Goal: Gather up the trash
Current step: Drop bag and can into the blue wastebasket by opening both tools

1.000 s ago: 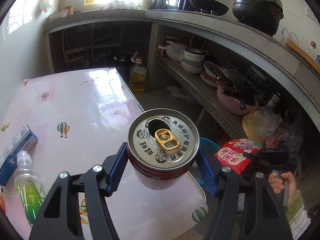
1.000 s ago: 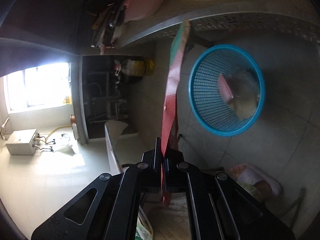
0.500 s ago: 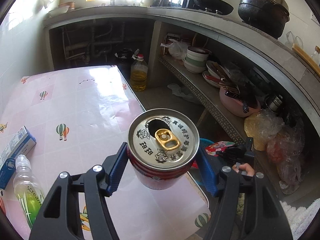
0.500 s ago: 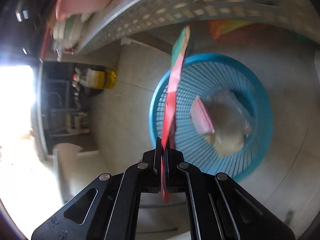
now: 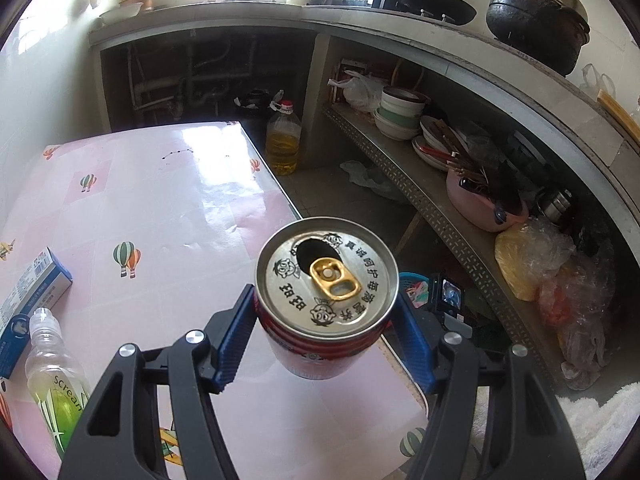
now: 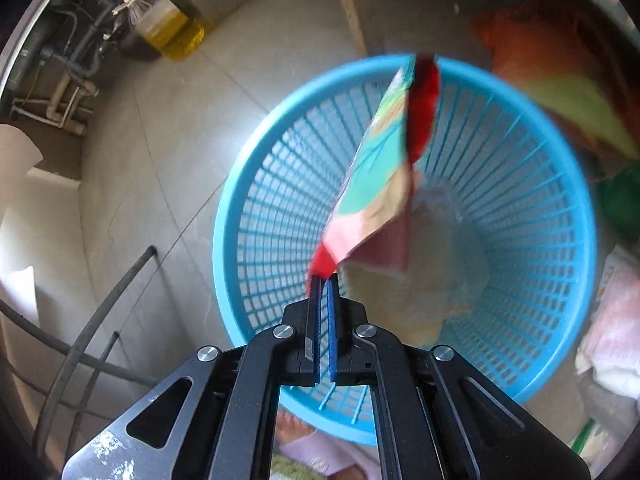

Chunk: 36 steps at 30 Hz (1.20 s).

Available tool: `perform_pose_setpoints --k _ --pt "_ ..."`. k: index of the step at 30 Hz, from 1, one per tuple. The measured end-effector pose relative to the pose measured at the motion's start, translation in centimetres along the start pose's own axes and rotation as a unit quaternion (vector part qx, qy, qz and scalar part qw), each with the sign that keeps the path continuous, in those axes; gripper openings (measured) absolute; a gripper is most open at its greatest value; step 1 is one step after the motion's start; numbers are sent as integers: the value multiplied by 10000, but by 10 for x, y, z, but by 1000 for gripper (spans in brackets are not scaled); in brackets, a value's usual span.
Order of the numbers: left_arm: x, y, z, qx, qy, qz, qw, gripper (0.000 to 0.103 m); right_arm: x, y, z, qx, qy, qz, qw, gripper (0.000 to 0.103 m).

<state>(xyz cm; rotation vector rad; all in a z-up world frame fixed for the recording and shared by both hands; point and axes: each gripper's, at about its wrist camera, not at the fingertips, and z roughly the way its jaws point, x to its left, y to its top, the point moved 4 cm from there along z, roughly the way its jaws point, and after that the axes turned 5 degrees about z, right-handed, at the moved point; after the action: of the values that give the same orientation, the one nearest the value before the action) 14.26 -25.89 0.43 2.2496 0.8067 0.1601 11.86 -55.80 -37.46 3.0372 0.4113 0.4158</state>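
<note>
On the bench [image 5: 168,208] lay one box [image 5: 30,300] and one plastic bottle [image 5: 56,384]. The left claw [image 5: 326,336] gripped one opened red can [image 5: 326,300] above the bench edge. The right claw [image 6: 325,280], its jaws just parting to a narrow gap, hung over the one blue basket [image 6: 256,184]; the one snack wrapper [image 6: 380,184] sat at their tips, slipping free. Dropping was in hand; next, likely, the can needs carrying over the basket.

Wrapper [image 6: 376,184] above basket [image 6: 256,208]; can [image 5: 326,304] over table [image 5: 160,208] edge
</note>
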Motion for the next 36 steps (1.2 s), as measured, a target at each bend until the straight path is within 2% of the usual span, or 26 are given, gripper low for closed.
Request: perform_pose_setpoints --k 1,2,3,4,9,12,14,16,19,22,23,24,27,31,36 --pt "-2 1 1 -1 -17 13 10000 65 -3 -2 -5 20 9 9 10000 25" --pt "-5 2 1 -10 -45 37 10000 65 -6 -4 -11 45 94 12 9999 38" --pt "-8 3 1 -17 -77 70 9999 65 -11 -6 -20 32 173 16 9998 59" --pt "-11 4 1 -16 -108 109 9999 65 -16 -9 -31 -70 242 3 9997 63" --pt "-43 10 8 18 -377 342 9987 65 -53 -28 -91 -405 496 -60 9979 67" --pt "-71 12 20 165 -715 466 9962 65 -88 -46 -128 -640 584 116 9962 69" --pt "-94 12 35 396 -1041 512 9925 65 -110 -60 -147 -755 551 213 9954 69" --pt "-119 10 57 745 -1359 528 9865 65 -125 -71 -162 -805 527 320 9948 69" --pt "-158 7 100 1356 -1788 372 9738 65 -145 -87 -176 -808 535 534 9939 69" --pt "-194 8 144 1800 -2204 120 9586 65 -163 -97 -182 -780 547 770 9925 69" --pt "-201 5 159 1929 -2240 31 9553 71 -167 -99 -181 -752 563 849 9920 69" --pt "-206 1 173 2043 -2129 -46 9555 79 -170 -102 -181 -732 567 940 9913 69" --pt "-204 -10 191 2115 -1795 -285 9603 79 -173 -108 -186 -773 649 1040 9894 69" --pt "-189 -25 184 2090 -1757 -477 9608 79 -174 -115 -182 -774 691 1023 9893 69" --pt "-163 -33 157 1932 -1686 -576 9648 79 -165 -114 -178 -685 758 921 9905 69"
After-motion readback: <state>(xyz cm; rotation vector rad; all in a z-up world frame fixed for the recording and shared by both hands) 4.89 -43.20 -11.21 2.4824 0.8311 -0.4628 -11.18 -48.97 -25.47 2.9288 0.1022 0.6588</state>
